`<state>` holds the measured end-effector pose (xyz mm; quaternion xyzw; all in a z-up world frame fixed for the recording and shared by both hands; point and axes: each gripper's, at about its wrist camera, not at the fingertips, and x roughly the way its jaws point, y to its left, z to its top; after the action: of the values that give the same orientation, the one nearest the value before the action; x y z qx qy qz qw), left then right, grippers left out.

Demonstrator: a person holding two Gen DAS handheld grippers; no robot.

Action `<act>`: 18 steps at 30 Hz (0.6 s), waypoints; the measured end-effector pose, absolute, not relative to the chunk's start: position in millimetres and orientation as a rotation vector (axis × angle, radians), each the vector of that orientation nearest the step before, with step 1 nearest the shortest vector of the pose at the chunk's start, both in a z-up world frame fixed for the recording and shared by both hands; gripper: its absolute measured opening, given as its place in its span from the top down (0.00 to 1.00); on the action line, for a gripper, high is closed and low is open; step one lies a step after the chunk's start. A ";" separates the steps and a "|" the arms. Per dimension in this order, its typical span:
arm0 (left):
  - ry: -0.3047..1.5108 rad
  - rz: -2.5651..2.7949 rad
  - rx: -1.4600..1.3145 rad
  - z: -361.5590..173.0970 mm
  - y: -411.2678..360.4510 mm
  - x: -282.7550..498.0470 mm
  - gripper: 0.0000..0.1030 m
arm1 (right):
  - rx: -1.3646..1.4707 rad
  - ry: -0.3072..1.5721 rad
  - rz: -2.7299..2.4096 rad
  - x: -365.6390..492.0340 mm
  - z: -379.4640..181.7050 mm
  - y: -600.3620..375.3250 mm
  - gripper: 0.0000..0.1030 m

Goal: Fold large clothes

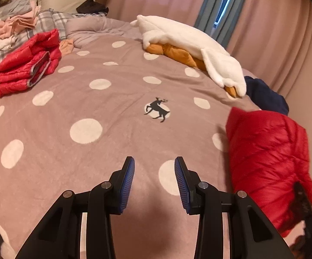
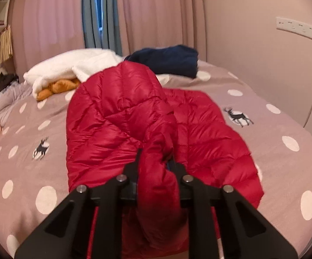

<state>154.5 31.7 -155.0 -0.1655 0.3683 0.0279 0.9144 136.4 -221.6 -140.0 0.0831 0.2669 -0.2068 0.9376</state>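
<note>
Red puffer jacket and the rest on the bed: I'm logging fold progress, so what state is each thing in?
Red puffer jacket: unfolded, bunched, pinched by right gripper.
Left gripper: jaws open, empty.
Second red jacket: folded.
White fleece: lying loose over orange garment.
Navy garment: folded.

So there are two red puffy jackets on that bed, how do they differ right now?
The far red jacket lies folded into a compact stack near the pillows, untouched; the near red jacket is spread loose and rumpled on the dotted bedspread. The right tongs are shut on a bunch of the near one, while the left tongs hang open and empty. The far one shows grey trim. Both are shiny, quilted and red.
</note>
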 end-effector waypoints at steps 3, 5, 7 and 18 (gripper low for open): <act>0.759 0.068 -0.352 -155.6 32.3 157.5 0.62 | 0.199 0.493 -0.426 120.6 -125.0 -231.3 0.85; 0.754 0.077 -0.358 -154.4 31.4 158.9 0.63 | 0.220 0.455 -0.445 109.2 -116.3 -240.7 0.85; 0.746 0.085 -0.359 -152.9 29.6 159.5 0.63 | 0.230 0.442 -0.484 99.6 -111.8 -253.3 0.85; 0.707 0.204 -0.319 -150.8 13.5 171.2 0.62 | 0.253 0.596 -0.700 91.9 -182.9 -305.4 0.81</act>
<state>171.2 13.5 -150.8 -0.1550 0.3443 0.0993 0.9206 91.9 -305.4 -182.9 0.1219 0.2866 -0.3368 0.8886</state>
